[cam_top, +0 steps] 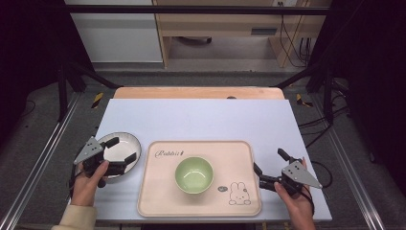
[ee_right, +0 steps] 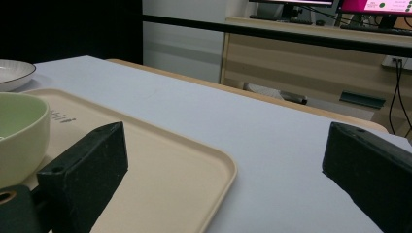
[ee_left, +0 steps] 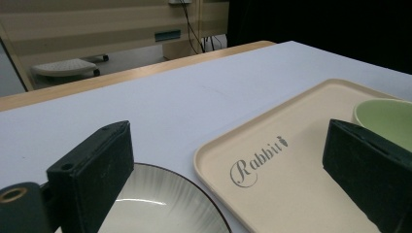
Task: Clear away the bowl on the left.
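Observation:
A beige tray (cam_top: 163,191) printed "Rabbit" lies at the table's near middle, with a green bowl (cam_top: 194,174) standing in its centre. Left of the tray sits a white plate (cam_top: 128,142) with a dark rim. My left gripper (cam_top: 122,150) hovers open over that plate, its jaws spread wide. In the left gripper view the plate (ee_left: 160,204) is below the jaws and the tray (ee_left: 291,160) and bowl (ee_left: 388,119) lie to the right. My right gripper (cam_top: 268,160) is open beside the tray's right edge; its view shows the tray (ee_right: 165,165), bowl (ee_right: 22,136) and plate (ee_right: 14,70).
The pale table top (cam_top: 201,120) stretches bare behind the tray to a wooden edge strip (cam_top: 198,92). Black frame bars (cam_top: 62,86) flank the table. Wooden furniture and cables stand on the floor beyond.

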Tool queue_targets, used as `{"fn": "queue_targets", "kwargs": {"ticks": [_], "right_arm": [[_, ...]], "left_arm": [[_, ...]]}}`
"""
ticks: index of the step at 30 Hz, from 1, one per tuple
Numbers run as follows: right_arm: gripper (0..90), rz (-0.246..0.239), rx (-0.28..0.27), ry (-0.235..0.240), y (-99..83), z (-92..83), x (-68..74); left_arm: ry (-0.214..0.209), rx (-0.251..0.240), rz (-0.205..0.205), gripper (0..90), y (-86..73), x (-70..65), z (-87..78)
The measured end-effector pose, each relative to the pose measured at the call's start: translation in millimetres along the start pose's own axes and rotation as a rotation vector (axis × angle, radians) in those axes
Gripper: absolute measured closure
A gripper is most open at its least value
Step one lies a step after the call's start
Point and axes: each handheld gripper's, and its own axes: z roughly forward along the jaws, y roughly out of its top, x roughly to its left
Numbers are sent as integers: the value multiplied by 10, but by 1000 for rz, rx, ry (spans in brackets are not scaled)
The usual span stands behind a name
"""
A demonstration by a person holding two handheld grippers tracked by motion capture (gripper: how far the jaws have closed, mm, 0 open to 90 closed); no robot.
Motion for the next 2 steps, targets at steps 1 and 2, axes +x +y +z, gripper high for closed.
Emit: {"fn": "queue_targets", "kwargs": {"ticks": [1,2], "right_arm": [[28,-2,-1,-1,0,-1,-1],[28,-1,-1,-1,1,-1,-2]], "left_arm": [[-6,4,-3,43,1,-9,12],[-8,8,0,43,6,-18,22]]}}
